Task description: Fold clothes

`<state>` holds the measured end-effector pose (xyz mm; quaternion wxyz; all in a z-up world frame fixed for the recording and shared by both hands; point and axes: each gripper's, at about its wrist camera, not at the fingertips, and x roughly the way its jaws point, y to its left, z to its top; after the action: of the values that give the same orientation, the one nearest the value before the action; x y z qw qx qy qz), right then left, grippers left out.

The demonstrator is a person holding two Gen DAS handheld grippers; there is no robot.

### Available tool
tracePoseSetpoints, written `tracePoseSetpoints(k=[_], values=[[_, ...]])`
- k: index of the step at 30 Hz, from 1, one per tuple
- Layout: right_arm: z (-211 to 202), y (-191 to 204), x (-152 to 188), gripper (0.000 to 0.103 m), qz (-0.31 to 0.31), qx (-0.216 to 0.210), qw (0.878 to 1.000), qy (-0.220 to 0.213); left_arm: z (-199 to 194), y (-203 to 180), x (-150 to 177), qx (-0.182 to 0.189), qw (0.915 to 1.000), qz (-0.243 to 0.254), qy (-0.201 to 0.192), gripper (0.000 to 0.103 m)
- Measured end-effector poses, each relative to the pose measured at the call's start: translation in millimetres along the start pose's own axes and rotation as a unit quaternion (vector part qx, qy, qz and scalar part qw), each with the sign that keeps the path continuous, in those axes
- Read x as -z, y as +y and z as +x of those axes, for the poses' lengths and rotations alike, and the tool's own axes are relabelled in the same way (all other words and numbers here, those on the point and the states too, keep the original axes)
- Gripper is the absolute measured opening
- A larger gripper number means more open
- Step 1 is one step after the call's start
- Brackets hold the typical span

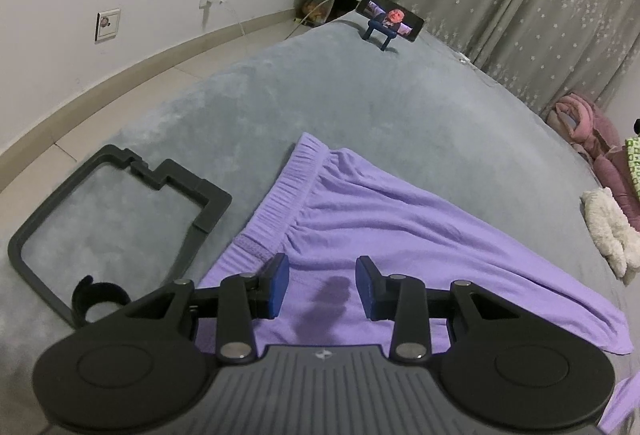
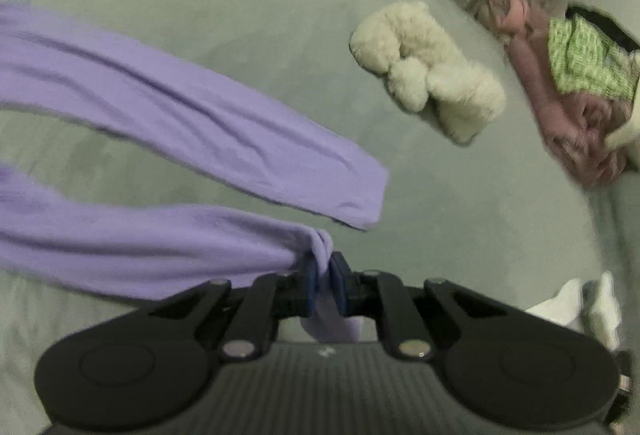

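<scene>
Purple pants (image 1: pixel 360 211) lie on a grey bed (image 1: pixel 280 95), elastic waistband toward the upper left in the left wrist view. My left gripper (image 1: pixel 322 285) is open and hovers just above the pants near the waistband, holding nothing. In the right wrist view the two legs of the pants (image 2: pixel 200 139) stretch to the left. My right gripper (image 2: pixel 323 281) is shut on the bunched hem of the nearer leg, with cloth hanging down between the fingers. The farther leg lies flat on the bed.
A dark plastic frame (image 1: pixel 120 219) and a black strap ring (image 1: pixel 100 303) lie left of the pants. A phone on a blue stand (image 1: pixel 390 20) sits at the far bed end. White fluffy garment (image 2: pixel 428 71), pink and green clothes (image 2: pixel 576 83) and a white item (image 2: pixel 580 307) lie right.
</scene>
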<state>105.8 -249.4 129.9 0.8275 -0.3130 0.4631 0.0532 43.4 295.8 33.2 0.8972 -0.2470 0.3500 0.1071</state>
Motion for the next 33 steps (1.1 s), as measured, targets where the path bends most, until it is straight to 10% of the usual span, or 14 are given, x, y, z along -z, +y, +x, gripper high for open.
tracePoseSetpoints(k=[19, 22, 33], values=[[15, 26, 30, 0.022, -0.146, -0.022, 0.980, 0.133, 0, -4, 2, -0.006, 1.0000, 0.008, 0.002, 0.035], [-1, 22, 14, 0.056, -0.139, -0.013, 0.986, 0.094, 0, -3, 1, -0.005, 1.0000, 0.005, 0.003, 0.035], [32, 85, -20, 0.046, -0.137, -0.127, 0.982, 0.033, 0, -4, 3, -0.006, 0.9999, 0.011, 0.002, 0.035]])
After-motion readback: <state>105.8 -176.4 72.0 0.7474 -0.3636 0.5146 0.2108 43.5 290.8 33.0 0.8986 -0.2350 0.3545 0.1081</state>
